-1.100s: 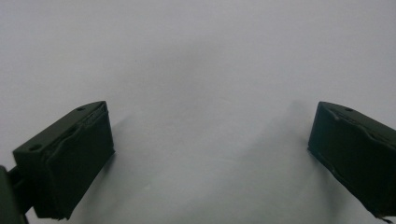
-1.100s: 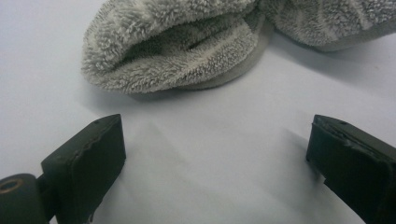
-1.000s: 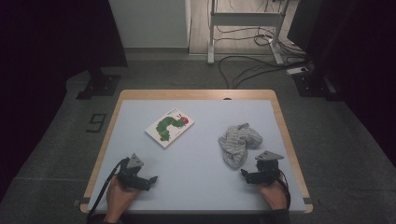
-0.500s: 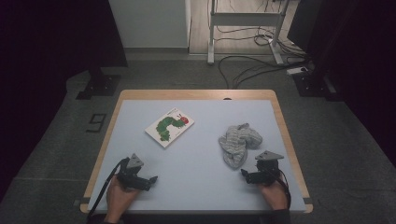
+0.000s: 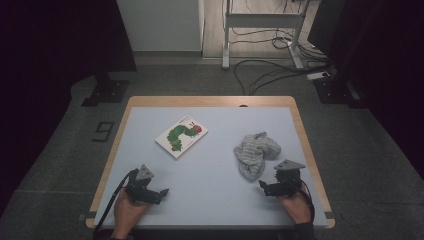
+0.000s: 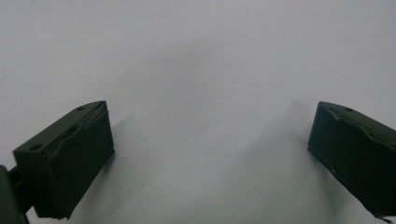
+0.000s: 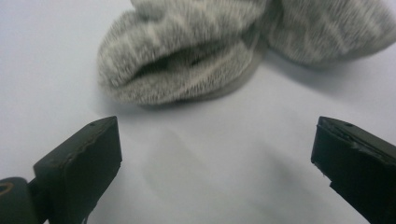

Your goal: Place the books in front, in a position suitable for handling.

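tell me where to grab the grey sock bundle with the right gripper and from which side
Probably the near end of the grey sock bundle, approached straight ahead from the person's side. That end bulges into a soft rounded fold facing the right gripper, whose jaws stand wide open just short of it, apart from the fabric. Closing across the fold should gather enough knit to lift.

The pale blue tabletop with its wooden rim carries 2 obstacles: a crumpled grey knitted cloth toward the right and a flat white picture book with a green caterpillar left of centre. Between them runs a bare lane. The right gripper, jaws wide, has open surface directly ahead, then the cloth near in front. The left gripper, jaws apart, faces bare table; the book seems well apart from it.
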{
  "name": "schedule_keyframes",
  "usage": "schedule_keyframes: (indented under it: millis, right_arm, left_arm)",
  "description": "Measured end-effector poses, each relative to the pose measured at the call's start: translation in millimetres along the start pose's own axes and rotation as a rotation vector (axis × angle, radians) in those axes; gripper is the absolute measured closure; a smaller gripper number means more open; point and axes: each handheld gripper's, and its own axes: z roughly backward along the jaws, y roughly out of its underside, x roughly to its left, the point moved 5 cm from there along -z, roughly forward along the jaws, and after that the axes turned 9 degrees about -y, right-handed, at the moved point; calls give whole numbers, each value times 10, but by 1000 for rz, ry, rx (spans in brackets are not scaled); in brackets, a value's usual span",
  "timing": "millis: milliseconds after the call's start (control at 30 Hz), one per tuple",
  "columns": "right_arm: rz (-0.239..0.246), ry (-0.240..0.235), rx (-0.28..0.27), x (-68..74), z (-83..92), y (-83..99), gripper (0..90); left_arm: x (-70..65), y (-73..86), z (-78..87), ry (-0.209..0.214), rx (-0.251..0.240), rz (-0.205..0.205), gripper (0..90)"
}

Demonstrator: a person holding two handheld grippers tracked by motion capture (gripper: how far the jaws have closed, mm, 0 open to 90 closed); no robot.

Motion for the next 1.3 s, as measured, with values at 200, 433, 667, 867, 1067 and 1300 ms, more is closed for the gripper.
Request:
schedule_keyframes:
  millis: [200,433,667,867,1067,1300]
  right_arm:
    - [28,-18,-30,13,62,-175,0]
    - [47,-27,-35,3,54,-325,0]
    - [77,-27,-34,-44,18,-507,0]
    - [98,-25,-23,-89,-38,-653,0]
    - [102,-27,-12,-120,-127,-786,0]
    - [67,-13,-10,-232,-268,-957,0]
  left_arm:
    - [-1,0,0,0,0,0,0]
    - [-1,0,0,-1,-1,0,0]
    - [-1,0,0,-1,0,0,0]
    - [-1,0,0,-1,0,0,0]
    - [-1,1,0,0,-1,0,0]
    - [-1,1,0,-1,0,0,0]
